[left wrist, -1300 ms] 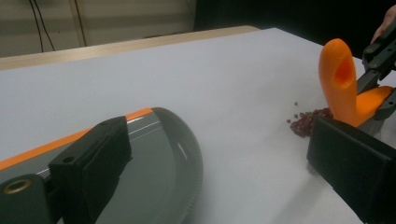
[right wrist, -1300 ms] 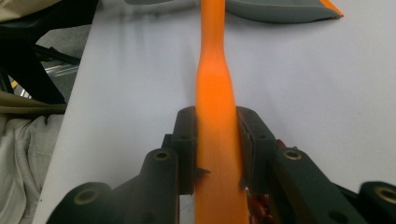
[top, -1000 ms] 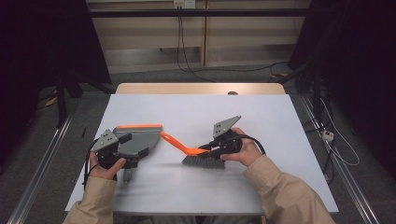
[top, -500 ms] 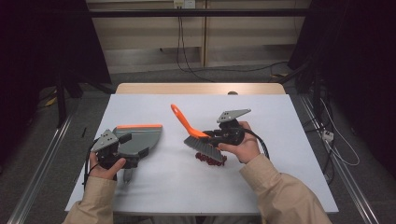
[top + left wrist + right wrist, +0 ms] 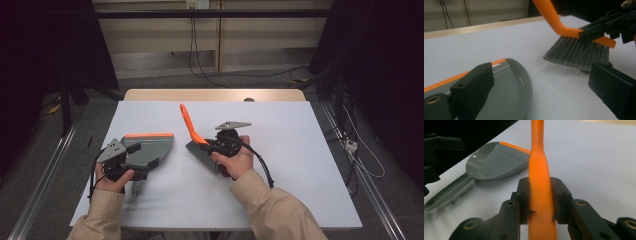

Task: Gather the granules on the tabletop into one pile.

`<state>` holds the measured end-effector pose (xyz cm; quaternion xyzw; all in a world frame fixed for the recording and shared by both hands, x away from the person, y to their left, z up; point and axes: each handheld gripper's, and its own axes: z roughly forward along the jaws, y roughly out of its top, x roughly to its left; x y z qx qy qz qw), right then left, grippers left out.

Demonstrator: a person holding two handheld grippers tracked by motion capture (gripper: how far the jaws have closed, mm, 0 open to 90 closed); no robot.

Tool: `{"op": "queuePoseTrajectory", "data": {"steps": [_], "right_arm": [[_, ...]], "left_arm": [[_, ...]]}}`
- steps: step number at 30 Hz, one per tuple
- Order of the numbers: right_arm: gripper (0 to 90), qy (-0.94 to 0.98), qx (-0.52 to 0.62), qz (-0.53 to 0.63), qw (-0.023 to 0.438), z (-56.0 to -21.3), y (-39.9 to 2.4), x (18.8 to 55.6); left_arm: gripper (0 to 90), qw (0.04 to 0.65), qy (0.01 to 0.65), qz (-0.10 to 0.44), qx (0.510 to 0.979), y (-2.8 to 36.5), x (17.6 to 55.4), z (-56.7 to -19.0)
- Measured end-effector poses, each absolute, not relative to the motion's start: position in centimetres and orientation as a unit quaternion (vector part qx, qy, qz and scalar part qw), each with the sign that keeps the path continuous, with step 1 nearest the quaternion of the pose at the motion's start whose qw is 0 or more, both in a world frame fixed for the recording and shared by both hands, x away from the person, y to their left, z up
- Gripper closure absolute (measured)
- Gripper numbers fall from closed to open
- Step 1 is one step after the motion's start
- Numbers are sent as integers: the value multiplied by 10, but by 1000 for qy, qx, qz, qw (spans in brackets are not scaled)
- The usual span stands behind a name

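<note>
A grey dustpan (image 5: 152, 150) with an orange lip lies flat at the table's left; it also shows as a grey dustpan (image 5: 509, 85) and a grey dustpan (image 5: 496, 162), its handle toward the person. My left gripper (image 5: 139, 161) is open, one jaw over the pan, the other over bare table, as the left gripper (image 5: 540, 76) shows. My right gripper (image 5: 216, 145) is shut on the orange handle of a brush (image 5: 189, 122), and its pads (image 5: 524, 195) press both sides of the brush handle (image 5: 539, 172). The grey bristles (image 5: 576, 53) hang just above the table. Small red bits (image 5: 226, 172) lie by the right hand.
The white table top (image 5: 300, 150) has a wooden strip (image 5: 215, 94) along its far edge. Cables trail across the floor behind and to the right. Metal rails run along both sides of the table. Open surface lies right of the brush.
The right gripper has swung the brush from lying low with its handle toward the pan to handle-up, and drawn it right, away from the pan. The left gripper and dustpan have stayed put.
</note>
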<state>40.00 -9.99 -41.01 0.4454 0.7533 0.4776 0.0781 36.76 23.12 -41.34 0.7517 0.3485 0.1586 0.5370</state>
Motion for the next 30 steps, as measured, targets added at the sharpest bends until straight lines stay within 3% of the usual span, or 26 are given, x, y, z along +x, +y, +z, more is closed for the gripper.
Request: {"op": "queuePoseTrajectory", "data": {"steps": [6,20,30], "right_arm": [[717,758,463,452,86,-423,-91,398],[717,721,533,432,97,-422,-122,386],[717,700,542,460,68,-420,-131,386]], "left_arm": [[60,538,347,159,751,232,367,-413],[60,537,344,162,753,230,366,-411],[57,525,347,167,759,228,363,-407]]}}
